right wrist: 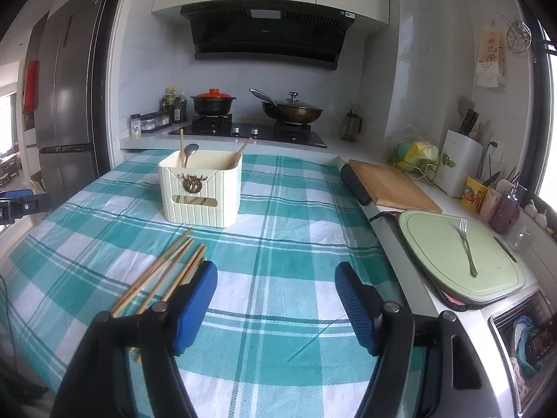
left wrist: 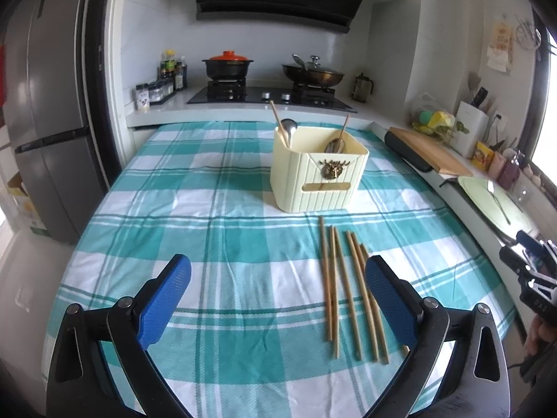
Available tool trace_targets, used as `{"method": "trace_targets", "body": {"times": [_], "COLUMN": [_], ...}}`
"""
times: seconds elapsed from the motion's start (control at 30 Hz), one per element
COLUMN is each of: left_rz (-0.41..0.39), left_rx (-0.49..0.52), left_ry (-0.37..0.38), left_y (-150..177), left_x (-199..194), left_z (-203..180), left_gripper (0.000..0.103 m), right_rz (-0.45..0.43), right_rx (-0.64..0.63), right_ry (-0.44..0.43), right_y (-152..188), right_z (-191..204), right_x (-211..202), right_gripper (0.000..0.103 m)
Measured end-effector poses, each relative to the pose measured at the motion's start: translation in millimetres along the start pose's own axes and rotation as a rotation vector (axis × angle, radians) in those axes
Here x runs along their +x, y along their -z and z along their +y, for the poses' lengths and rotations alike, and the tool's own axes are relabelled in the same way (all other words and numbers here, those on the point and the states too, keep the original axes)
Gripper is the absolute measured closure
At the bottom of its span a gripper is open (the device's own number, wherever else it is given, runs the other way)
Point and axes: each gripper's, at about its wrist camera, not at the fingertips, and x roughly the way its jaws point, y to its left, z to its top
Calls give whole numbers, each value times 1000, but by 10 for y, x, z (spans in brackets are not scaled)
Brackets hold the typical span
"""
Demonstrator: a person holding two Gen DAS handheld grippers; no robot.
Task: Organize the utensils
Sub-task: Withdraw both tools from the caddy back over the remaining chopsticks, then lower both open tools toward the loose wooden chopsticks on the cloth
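- Evidently the sorting was between picks: both the left claw and the right claw stood open and empty above the worktop.
- Six or so loose chopsticks lay side by side on the cloth just in front of the cream holder, which already held a spoon and a few sticks.
- A fork lay apart on the green board, off to the right.
- Next move, as I judged it: lower one claw over the chopsticks, close on a pair near mid-length, lift and stand them in the holder.
- The worktop wore a teal checked cloth; behind stood a stove with two pots, a fridge left.
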Motion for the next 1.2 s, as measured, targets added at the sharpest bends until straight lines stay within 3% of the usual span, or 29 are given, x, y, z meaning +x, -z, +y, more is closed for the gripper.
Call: {"method": "trace_targets", "body": {"times": [1.2], "left_rz": [98], "left_rx": [-17], "left_ry": [-37], "left_y": [212], "left_x": [322], "left_z": [108], "left_gripper": [3], "right_rz": [113], "right_rx": [-67], "right_ry": [-84], "right_y": [200], "right_z": [374], "right_x": [326], "right_gripper": [31]}}
